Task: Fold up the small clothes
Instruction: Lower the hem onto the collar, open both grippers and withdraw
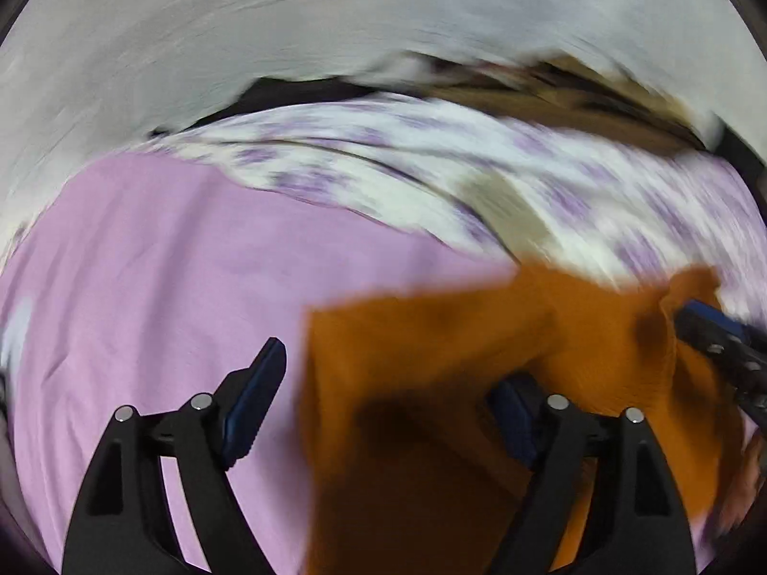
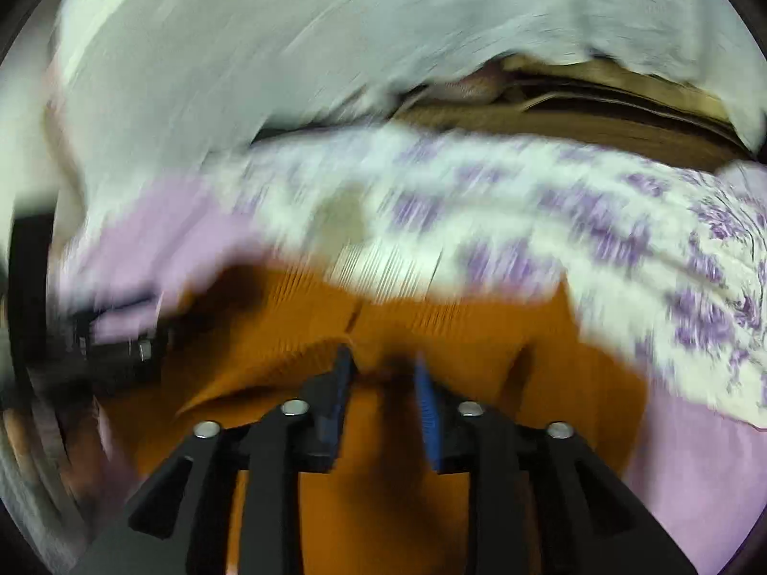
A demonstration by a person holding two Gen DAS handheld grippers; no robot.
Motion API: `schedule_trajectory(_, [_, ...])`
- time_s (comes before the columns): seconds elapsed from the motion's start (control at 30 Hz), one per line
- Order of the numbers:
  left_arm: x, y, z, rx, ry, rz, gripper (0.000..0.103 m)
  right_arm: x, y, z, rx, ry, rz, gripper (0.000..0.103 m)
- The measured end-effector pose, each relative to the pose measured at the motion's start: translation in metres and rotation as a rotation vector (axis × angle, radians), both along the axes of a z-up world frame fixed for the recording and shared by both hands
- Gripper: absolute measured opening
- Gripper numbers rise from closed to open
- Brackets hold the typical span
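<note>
An orange ribbed garment (image 1: 431, 383) lies rumpled on a lilac sheet (image 1: 144, 263); it also shows in the right wrist view (image 2: 455, 326). My left gripper (image 1: 393, 383) is open wide, its left finger over the bare sheet, its right finger partly hidden under a raised fold of the orange cloth. My right gripper (image 2: 383, 373) has its jaws narrowed on a bunched fold of the orange garment. It also shows at the right edge of the left wrist view (image 1: 719, 345), with cloth lifted at its tip. Both views are motion-blurred.
A white quilt with purple flowers (image 1: 431, 167) lies bunched behind the garment, also in the right wrist view (image 2: 527, 211). A pale wall (image 1: 239, 24) and brown cardboard (image 2: 575, 110) stand beyond the bed.
</note>
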State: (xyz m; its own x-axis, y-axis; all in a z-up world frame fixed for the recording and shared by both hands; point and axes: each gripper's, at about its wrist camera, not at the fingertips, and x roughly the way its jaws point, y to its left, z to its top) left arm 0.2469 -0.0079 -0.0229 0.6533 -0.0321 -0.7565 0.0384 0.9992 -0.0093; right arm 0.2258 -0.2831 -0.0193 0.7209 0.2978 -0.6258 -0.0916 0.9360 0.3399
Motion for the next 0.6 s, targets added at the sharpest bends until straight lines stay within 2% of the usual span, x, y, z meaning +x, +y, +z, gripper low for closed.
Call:
schedule_trajectory(0.03, [0.007, 0.010, 0.001, -0.062, 0.013, 0.037, 0.078, 0.004, -0.007, 0.000, 0.038, -0.008, -0.032, 0.031])
schedule_trajectory(0.07, [0.012, 0.031, -0.001, -0.193, 0.035, 0.084, 0.078, 0.002, -0.014, 0.000, 0.082, -0.014, -0.045, 0.033])
schedule_trajectory(0.13, [0.008, 0.054, -0.008, -0.338, 0.054, 0.095, 0.078, -0.005, -0.022, -0.002, 0.113, -0.018, -0.035, 0.035])
schedule_trajectory(0.17, [0.005, 0.059, -0.011, -0.361, 0.055, 0.087, 0.078, -0.009, -0.024, -0.002, 0.104, -0.021, -0.033, 0.035])
schedule_trajectory(0.27, [-0.014, 0.057, -0.004, -0.329, -0.004, 0.024, 0.078, -0.020, -0.014, 0.001, 0.108, -0.033, -0.006, 0.036])
schedule_trajectory(0.37, [-0.043, 0.041, 0.023, -0.246, -0.150, -0.055, 0.078, -0.036, -0.001, 0.015, 0.083, -0.088, 0.039, 0.036])
schedule_trajectory(0.43, [-0.055, 0.033, 0.033, -0.215, -0.213, -0.082, 0.081, -0.048, 0.013, 0.024, 0.051, -0.117, 0.102, 0.036])
schedule_trajectory(0.5, [-0.061, 0.029, 0.036, -0.203, -0.215, -0.110, 0.086, -0.053, 0.021, 0.025, 0.039, -0.097, 0.161, 0.036])
schedule_trajectory(0.6, [-0.060, 0.030, 0.025, -0.165, -0.155, -0.122, 0.086, -0.065, 0.034, 0.020, -0.034, -0.041, 0.237, 0.036])
